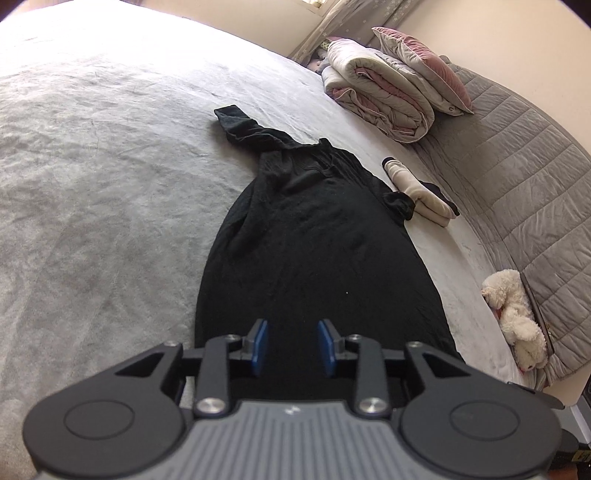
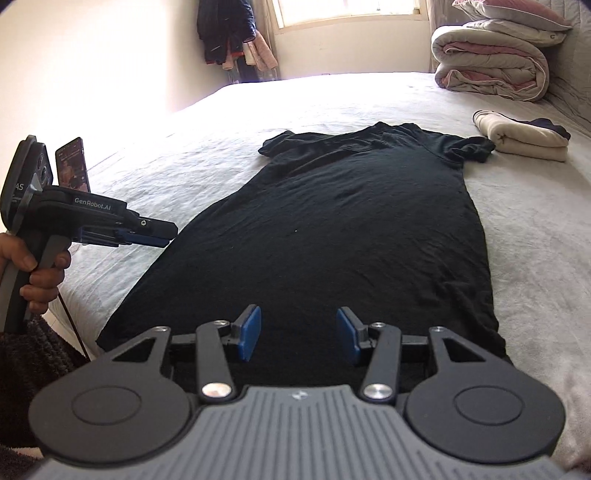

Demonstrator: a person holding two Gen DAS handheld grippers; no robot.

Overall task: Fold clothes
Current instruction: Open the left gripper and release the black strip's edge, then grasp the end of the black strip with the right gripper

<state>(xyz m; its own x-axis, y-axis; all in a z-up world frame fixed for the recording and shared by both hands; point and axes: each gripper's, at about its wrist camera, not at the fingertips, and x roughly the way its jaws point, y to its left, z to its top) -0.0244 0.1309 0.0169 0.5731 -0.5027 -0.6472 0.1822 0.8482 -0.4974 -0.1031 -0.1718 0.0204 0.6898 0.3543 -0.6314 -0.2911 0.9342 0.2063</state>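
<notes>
A black short-sleeved T-shirt [image 1: 314, 236] lies flat on the grey bed, hem toward me and collar far. It also shows in the right wrist view [image 2: 332, 229]. My left gripper [image 1: 293, 345] is open and empty, just above the shirt's hem near its left side. It also shows from the side in the right wrist view [image 2: 162, 232], at the shirt's left edge. My right gripper [image 2: 299, 334] is open and empty above the hem near the middle. The left sleeve [image 1: 240, 123] is stretched out and the right sleeve [image 1: 399, 203] is bunched.
A folded cream garment [image 2: 524, 138] lies beside the right sleeve, also in the left wrist view [image 1: 421, 192]. A rolled duvet and pillows [image 1: 391, 92] sit by the quilted headboard [image 1: 517, 192]. A white plush toy [image 1: 517, 317] lies at the bed's right edge. Clothes [image 2: 232, 33] hang in the far corner.
</notes>
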